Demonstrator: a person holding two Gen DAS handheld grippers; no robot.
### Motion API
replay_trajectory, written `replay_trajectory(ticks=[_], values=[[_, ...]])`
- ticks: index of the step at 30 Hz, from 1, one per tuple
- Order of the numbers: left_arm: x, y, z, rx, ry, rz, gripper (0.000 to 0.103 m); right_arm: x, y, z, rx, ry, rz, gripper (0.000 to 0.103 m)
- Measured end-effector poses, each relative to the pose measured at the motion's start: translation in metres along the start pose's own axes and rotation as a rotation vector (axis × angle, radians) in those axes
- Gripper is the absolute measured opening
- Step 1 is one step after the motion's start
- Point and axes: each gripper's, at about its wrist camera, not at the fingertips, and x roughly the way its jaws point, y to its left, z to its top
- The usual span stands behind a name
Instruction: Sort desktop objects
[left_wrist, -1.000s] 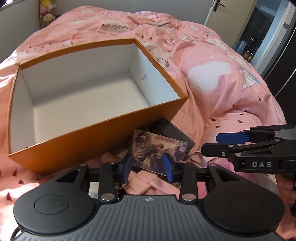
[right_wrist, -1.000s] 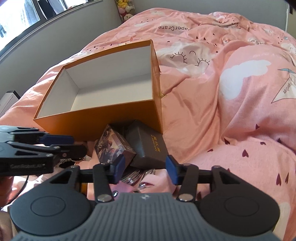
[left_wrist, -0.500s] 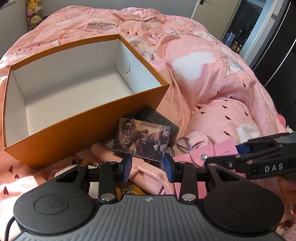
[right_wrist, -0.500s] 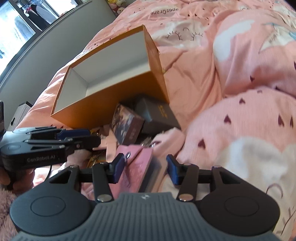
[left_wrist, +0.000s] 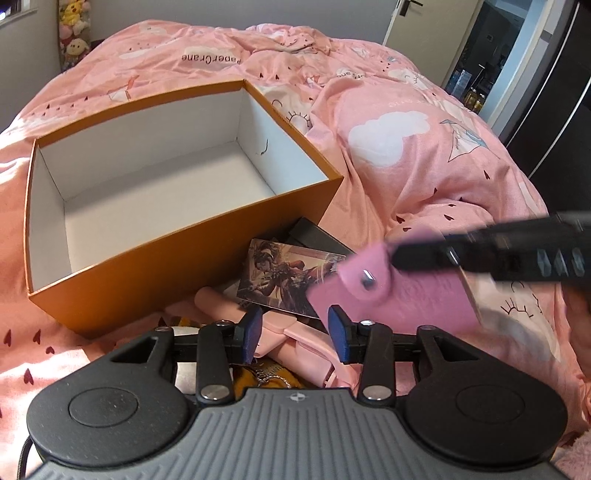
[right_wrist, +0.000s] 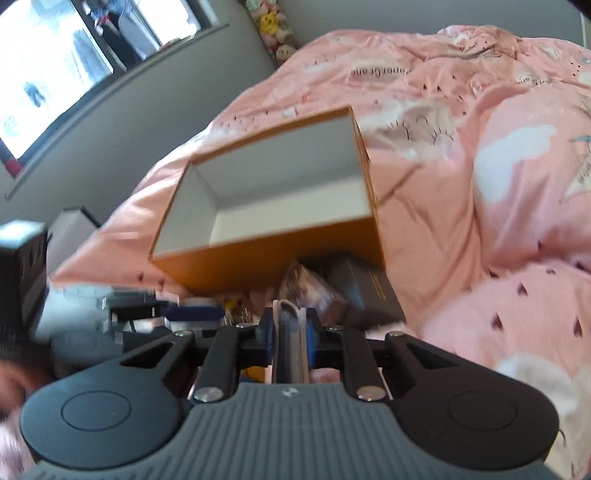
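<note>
Lifted since earlier: pink wallet (left_wrist: 391, 291), pinched edge-on as right fingers (right_wrist: 266, 338) close; left fingers (left_wrist: 251, 332) opening, empty.

Right gripper (left_wrist: 424, 254) was motion-smeared in left view, its body cut by the frame edge. Pink wallet (left_wrist: 388, 291) covered part of the picture card (left_wrist: 280, 277). Dark box (left_wrist: 314, 236) was mostly hidden behind card and orange box (left_wrist: 166, 266). Right view was blurred throughout.
</note>
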Motion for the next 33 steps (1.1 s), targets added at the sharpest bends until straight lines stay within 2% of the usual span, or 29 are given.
replay_trajectory(ticks=[3, 5, 9, 12, 14, 17, 20, 26, 30, 33], values=[[-0.001, -0.002, -0.001, 0.023, -0.008, 0.026, 0.048, 0.007, 0.0, 0.011, 0.069, -0.051, 0.048, 0.017], [-0.002, -0.002, -0.002, 0.037, -0.019, 0.067, 0.048, 0.015, -0.003, 0.015, 0.142, -0.053, 0.104, 0.017], [0.002, -0.002, -0.003, 0.057, -0.011, 0.057, 0.049, 0.044, -0.01, 0.014, 0.219, -0.024, 0.091, 0.017], [0.007, -0.012, -0.008, 0.151, -0.005, 0.075, 0.05, 0.054, -0.022, 0.009, 0.274, -0.018, 0.094, 0.021], [0.01, -0.022, -0.011, 0.227, -0.005, 0.088, 0.051, 0.052, -0.025, 0.007, 0.256, -0.014, 0.066, 0.028], [0.014, -0.036, -0.016, 0.321, -0.015, 0.071, 0.054, 0.042, -0.024, 0.006, 0.191, -0.022, 0.009, 0.033], [0.017, -0.049, -0.021, 0.406, -0.029, 0.077, 0.055, 0.029, -0.031, 0.002, 0.168, -0.039, -0.039, 0.033], [0.028, -0.075, -0.034, 0.57, -0.044, 0.122, 0.057, 0.012, -0.052, -0.016, 0.212, -0.039, -0.174, 0.034], [0.036, -0.085, -0.042, 0.662, -0.045, 0.157, 0.06, 0.012, -0.061, -0.033, 0.271, -0.003, -0.179, 0.037], [0.04, -0.083, -0.042, 0.672, -0.038, 0.167, 0.065, 0.014, -0.064, -0.044, 0.316, 0.014, -0.146, 0.038]])
